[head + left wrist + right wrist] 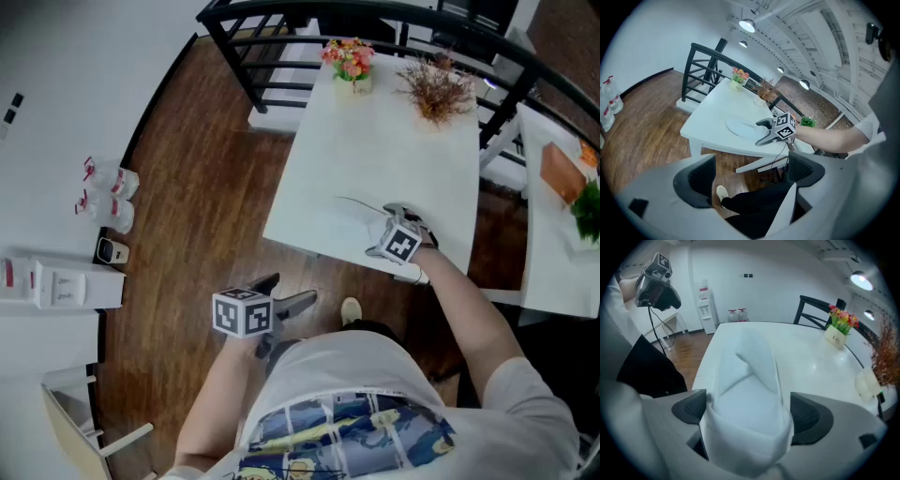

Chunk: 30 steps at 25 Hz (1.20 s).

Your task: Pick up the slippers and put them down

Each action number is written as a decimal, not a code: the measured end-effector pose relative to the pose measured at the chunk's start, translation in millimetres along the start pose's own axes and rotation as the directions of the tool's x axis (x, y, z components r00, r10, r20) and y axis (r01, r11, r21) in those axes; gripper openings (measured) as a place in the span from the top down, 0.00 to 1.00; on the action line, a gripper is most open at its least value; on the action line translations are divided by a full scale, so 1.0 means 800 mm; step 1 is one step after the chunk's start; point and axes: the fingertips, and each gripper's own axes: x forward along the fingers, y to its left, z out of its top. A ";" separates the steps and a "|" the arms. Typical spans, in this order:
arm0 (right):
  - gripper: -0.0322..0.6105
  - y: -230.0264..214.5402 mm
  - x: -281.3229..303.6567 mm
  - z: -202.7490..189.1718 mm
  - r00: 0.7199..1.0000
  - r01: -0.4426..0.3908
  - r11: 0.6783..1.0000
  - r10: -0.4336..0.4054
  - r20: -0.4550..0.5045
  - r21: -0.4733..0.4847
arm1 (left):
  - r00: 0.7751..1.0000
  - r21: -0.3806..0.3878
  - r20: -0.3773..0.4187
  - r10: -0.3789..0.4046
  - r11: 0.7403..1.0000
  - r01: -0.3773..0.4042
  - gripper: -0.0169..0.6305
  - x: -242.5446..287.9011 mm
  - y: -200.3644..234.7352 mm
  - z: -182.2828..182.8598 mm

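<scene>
A pair of white slippers lies stacked on the white table, near its front edge, toes pointing away. My right gripper has its jaws around the heel end, and both pads press the sides. From the left gripper view the slippers show as a flat pale oval under the right gripper. In the head view the right gripper rests on the table. My left gripper hangs open over the wooden floor, in front of the table, with nothing between its pads.
A small flower pot and a dried plant stand at the table's far end. A black railing runs behind. Water bottles and a dispenser stand at left. The person's shoe is by the table's edge.
</scene>
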 end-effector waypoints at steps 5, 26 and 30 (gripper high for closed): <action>0.17 -0.005 -0.004 -0.011 0.997 -0.070 0.996 0.069 0.026 0.048 | 1.000 -0.017 0.006 0.001 1.000 -0.001 0.23 0.005 -0.001 0.002; 0.26 0.109 -0.074 0.117 0.991 0.114 0.987 -0.121 0.054 0.115 | 0.985 -0.038 0.172 0.031 0.999 -0.025 0.23 -0.193 0.107 -0.115; 0.26 0.203 -0.056 0.189 0.992 0.095 0.992 -0.102 0.081 0.081 | 0.976 -0.064 0.208 0.071 0.996 -0.059 0.23 -0.273 0.162 -0.178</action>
